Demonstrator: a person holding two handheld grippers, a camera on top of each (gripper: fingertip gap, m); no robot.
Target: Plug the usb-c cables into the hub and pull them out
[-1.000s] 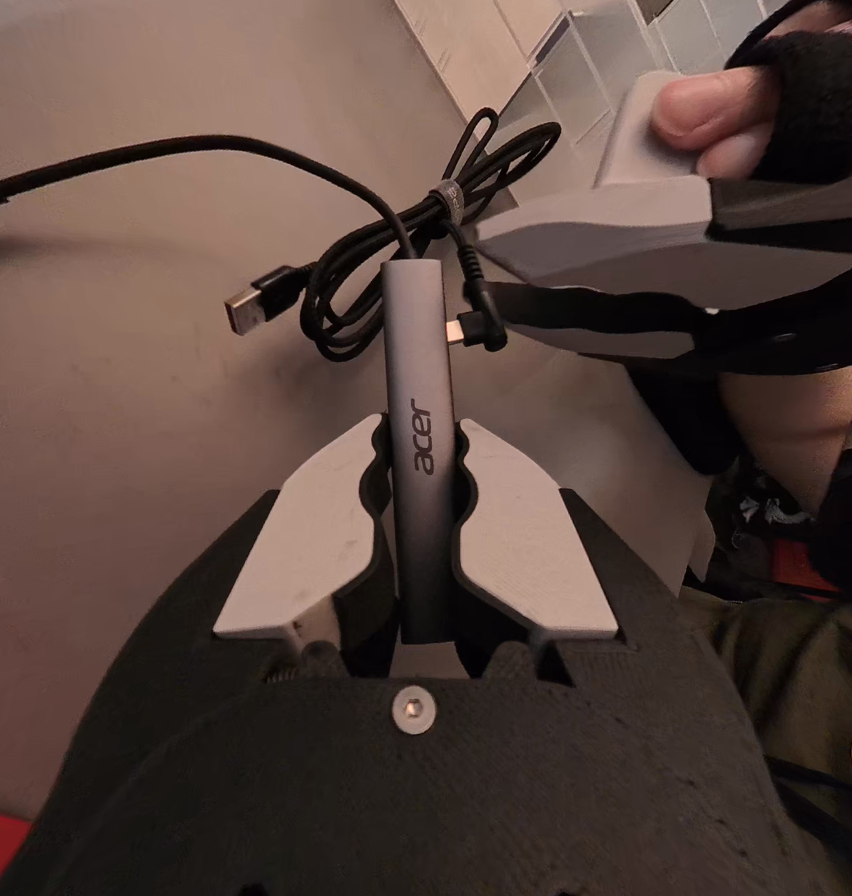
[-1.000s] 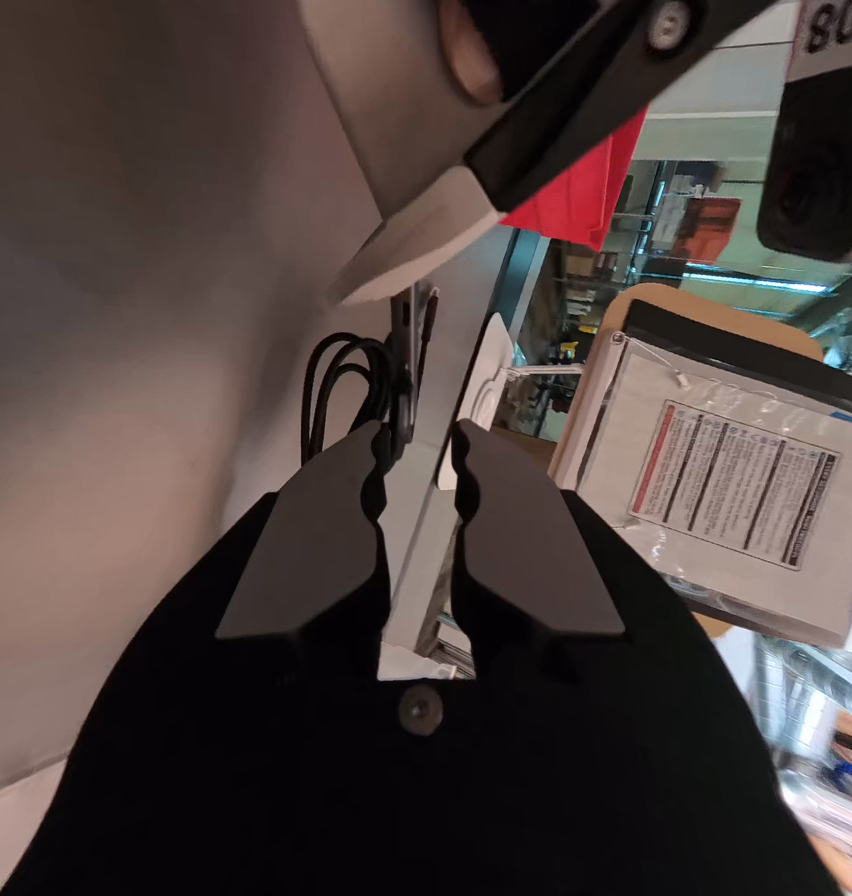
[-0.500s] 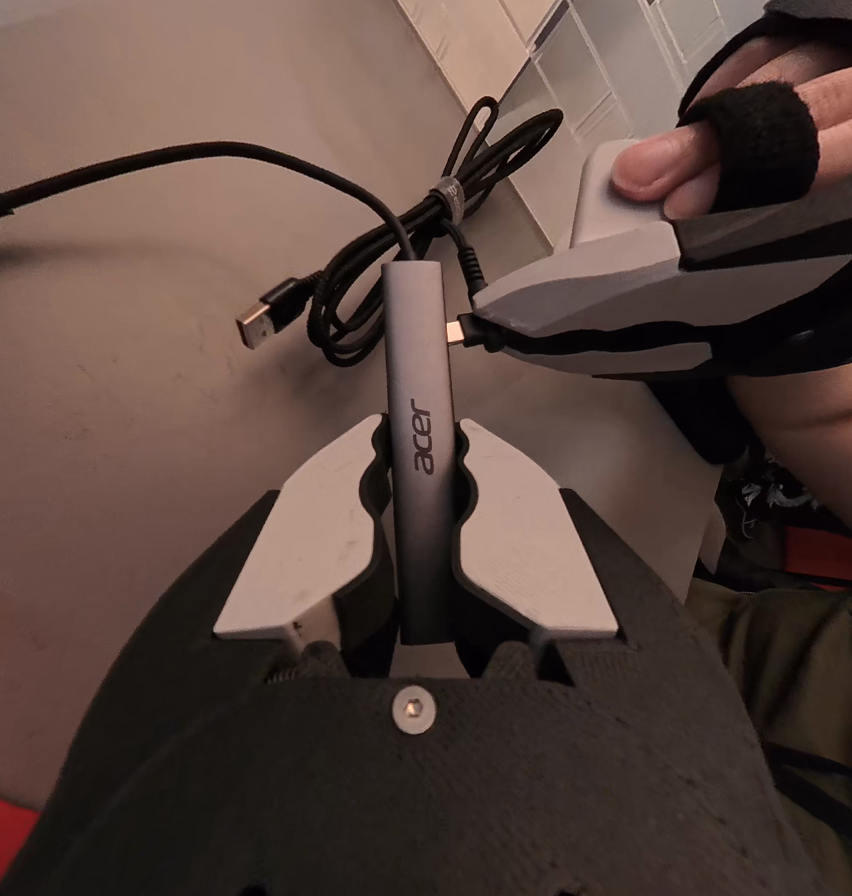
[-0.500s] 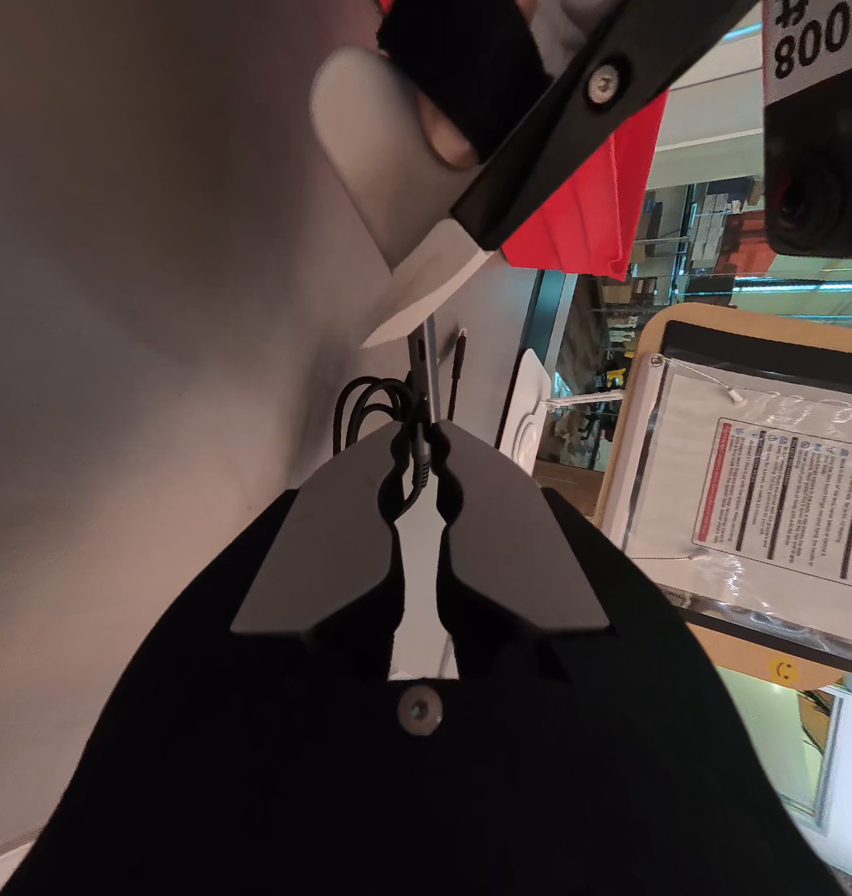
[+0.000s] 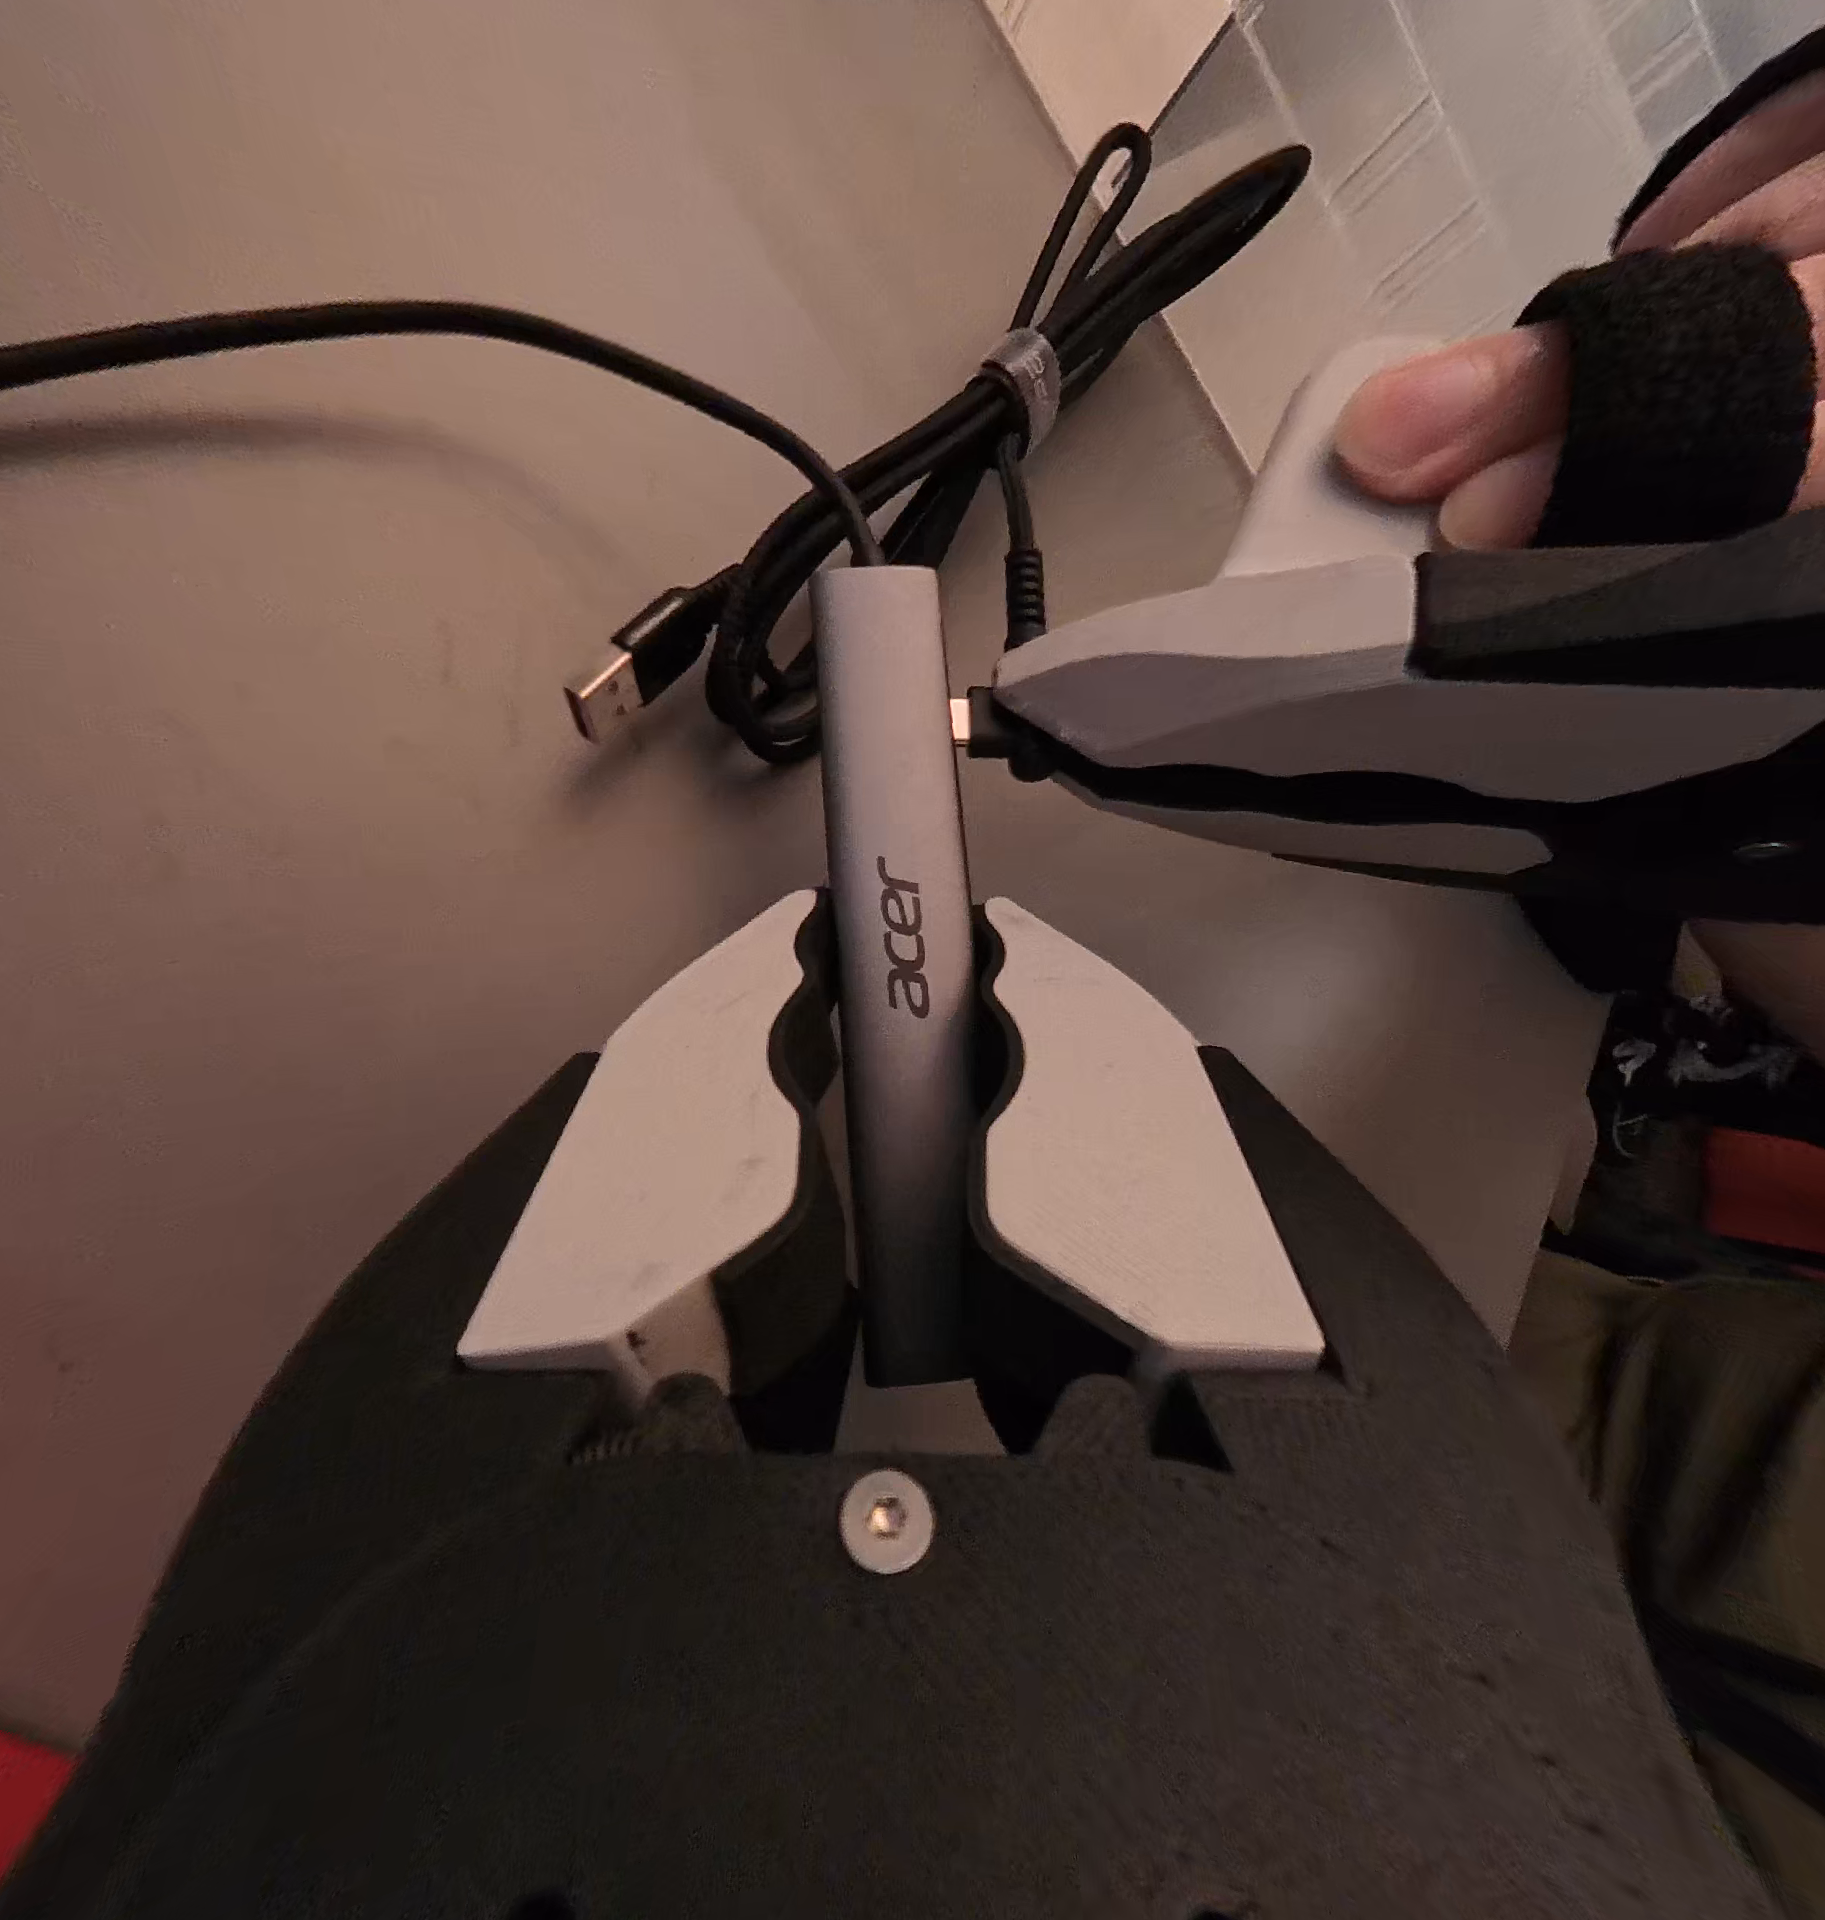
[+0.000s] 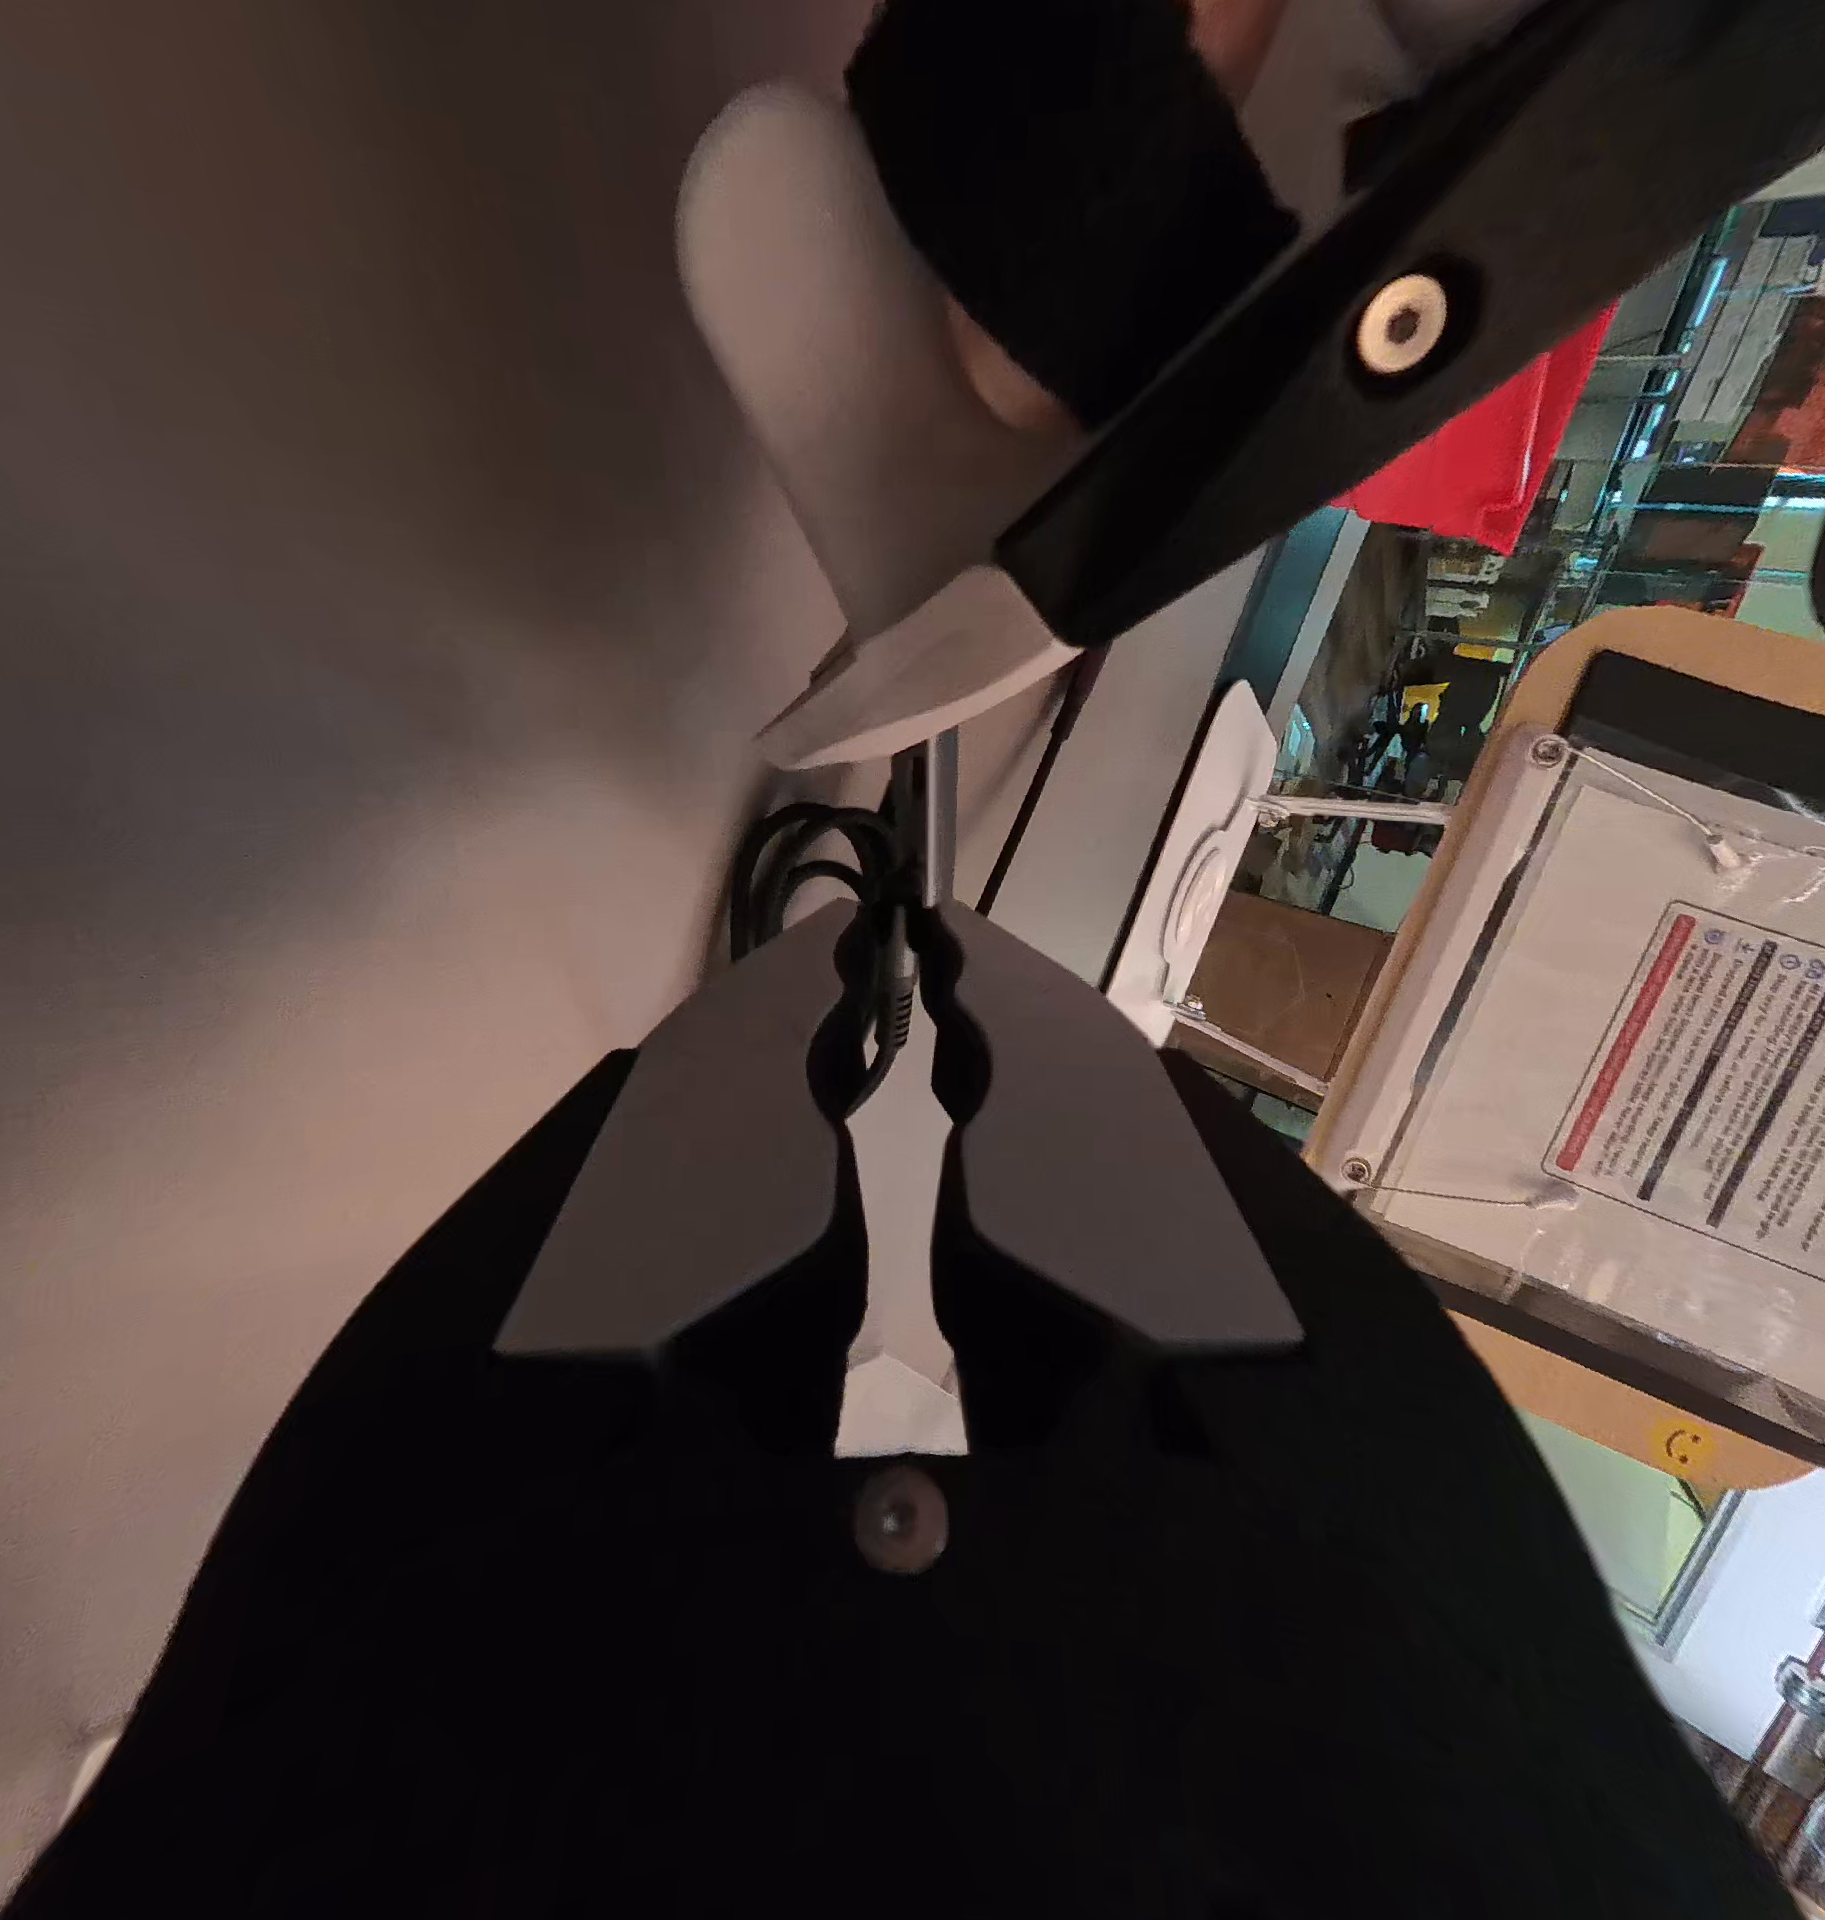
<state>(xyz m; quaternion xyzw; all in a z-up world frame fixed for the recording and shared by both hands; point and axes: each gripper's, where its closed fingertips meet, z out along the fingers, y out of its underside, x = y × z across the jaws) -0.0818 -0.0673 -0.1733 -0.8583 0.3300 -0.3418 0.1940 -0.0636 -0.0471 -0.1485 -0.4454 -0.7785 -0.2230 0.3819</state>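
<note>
Hub (image 5: pixel 892 935) first: your left gripper (image 5: pixel 892 1049) has its pale fingers (image 5: pixel 679 1122) closed tight on the grey bar's lower half, and the bar stands upright through the middle of the left wrist frame, its own black lead (image 5: pixel 388 322) arching off toward the upper left. Your right gripper (image 5: pixel 1017 727) comes in from the right edge of that frame, nearly closed and pinching the black body of the usb-c plug (image 5: pixel 975 722). The plug's metal tip is at the hub's right side wall, about level with the upper third of the bar; whether it is partly in the port or only touching it, you cannot tell from here. In the right wrist frame the dark fingers (image 6: pixel 742 1122) meet at the centre on the plug's strain relief, with the hub edge-on just above them.

Behind the hub, in the upper middle of the left frame, lies the bundled cable (image 5: pixel 1012 384), tied with a strap, and its usb-a end (image 5: pixel 633 681) rests on the table (image 5: pixel 264 935) to the left.

You appear to be at the insertion step. The next move calls for a straight sideways push along the port's axis, with the left grip braced so the bar does not twist, and with slack kept in the bundle.
</note>
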